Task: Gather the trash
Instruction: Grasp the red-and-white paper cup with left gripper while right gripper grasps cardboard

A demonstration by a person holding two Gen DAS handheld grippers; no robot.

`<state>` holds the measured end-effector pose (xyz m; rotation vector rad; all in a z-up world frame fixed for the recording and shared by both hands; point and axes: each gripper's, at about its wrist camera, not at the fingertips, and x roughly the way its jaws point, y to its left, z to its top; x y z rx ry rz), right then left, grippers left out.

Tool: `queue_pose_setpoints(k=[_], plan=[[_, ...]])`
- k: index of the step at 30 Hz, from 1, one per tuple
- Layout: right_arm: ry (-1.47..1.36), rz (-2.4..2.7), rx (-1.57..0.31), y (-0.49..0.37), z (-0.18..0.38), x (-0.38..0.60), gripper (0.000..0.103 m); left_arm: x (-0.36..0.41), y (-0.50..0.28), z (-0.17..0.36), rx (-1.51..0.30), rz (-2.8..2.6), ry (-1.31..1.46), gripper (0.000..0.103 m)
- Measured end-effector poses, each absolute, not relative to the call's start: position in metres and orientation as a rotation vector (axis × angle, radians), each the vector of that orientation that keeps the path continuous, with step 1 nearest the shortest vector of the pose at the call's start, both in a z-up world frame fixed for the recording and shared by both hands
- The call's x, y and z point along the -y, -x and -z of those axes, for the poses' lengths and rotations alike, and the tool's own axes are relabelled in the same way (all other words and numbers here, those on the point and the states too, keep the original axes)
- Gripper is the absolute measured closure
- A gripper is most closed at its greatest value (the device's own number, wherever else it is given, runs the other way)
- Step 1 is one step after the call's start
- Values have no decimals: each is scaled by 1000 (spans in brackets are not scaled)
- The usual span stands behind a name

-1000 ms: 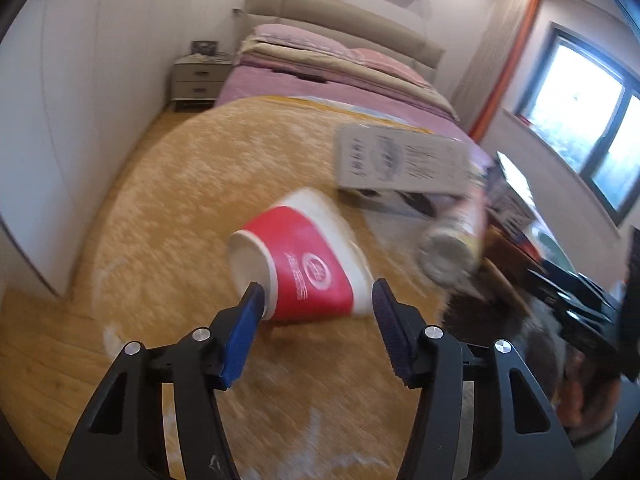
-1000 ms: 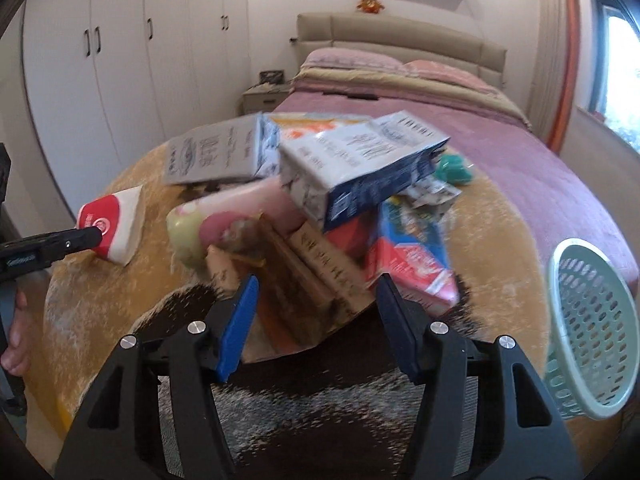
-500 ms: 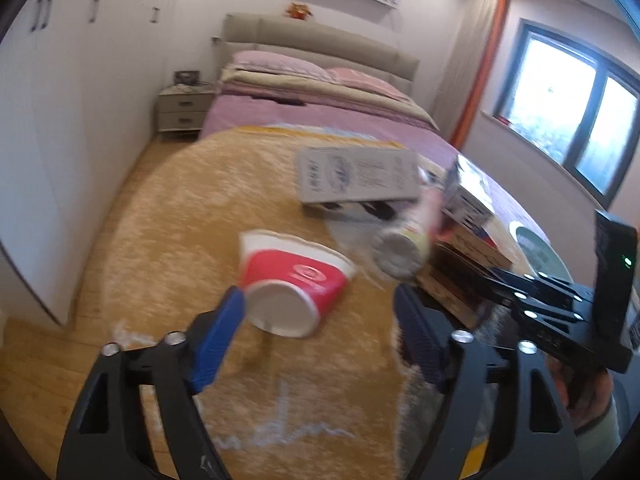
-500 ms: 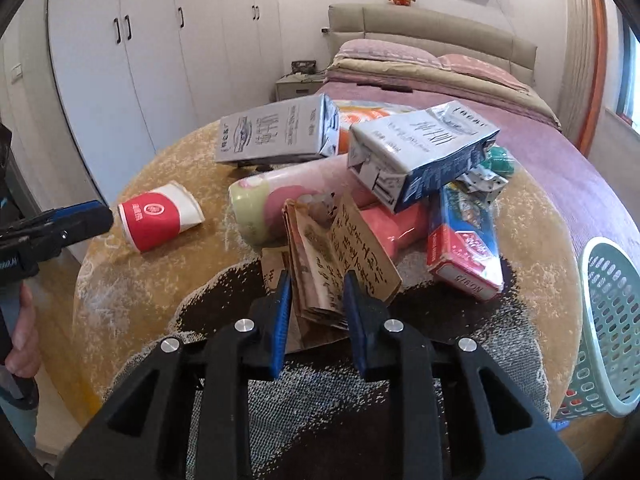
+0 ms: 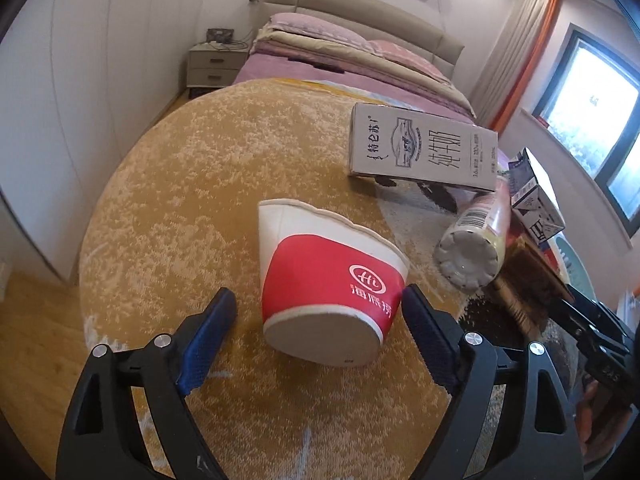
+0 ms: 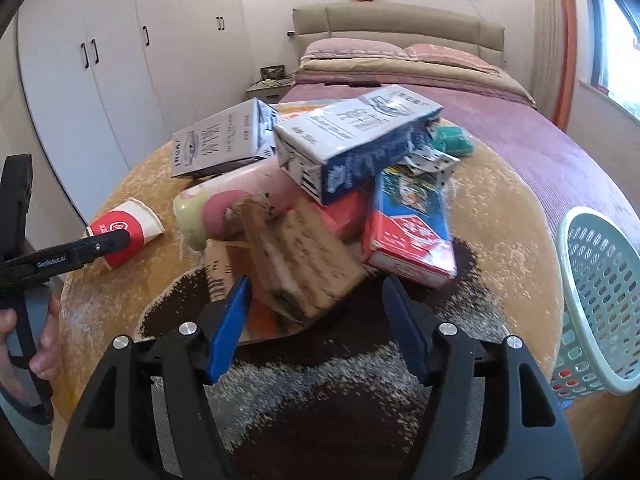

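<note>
**Trash still loose, basket not yet filled**

Nearest, the left gripper (image 5: 316,316) has its jaws wide around the tipped red paper cup (image 5: 328,280), the right pad close beside it, no squeeze. The right gripper (image 6: 316,304) jaws are opening around the brown paper bag (image 6: 296,256); a half-second ago they were narrow. Farther off, cartons (image 6: 356,136) remain piled on the tabletop (image 5: 180,184); the basket (image 6: 600,292) waits right.

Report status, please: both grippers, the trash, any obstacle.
Left gripper open around red paper cup, not squeezing. Right gripper opening around brown paper bag. Basket on the right. No obstacle.
</note>
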<state>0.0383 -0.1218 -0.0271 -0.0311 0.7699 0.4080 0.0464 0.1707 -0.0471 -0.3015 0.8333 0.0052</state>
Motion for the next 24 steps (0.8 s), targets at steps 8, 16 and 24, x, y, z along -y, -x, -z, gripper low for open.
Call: queue_pose_setpoints(k=[8, 16, 24], plan=[[-19, -481, -831, -48, 38, 123, 39, -166, -44, 50, -826, -20, 281, 24], [-24, -530, -898, -68, 36, 104, 72, -167, -42, 45, -817, -21, 296, 38], [-72, -507, -833, -44, 22, 126, 94, -148, -25, 19, -743, 23, 267, 38]])
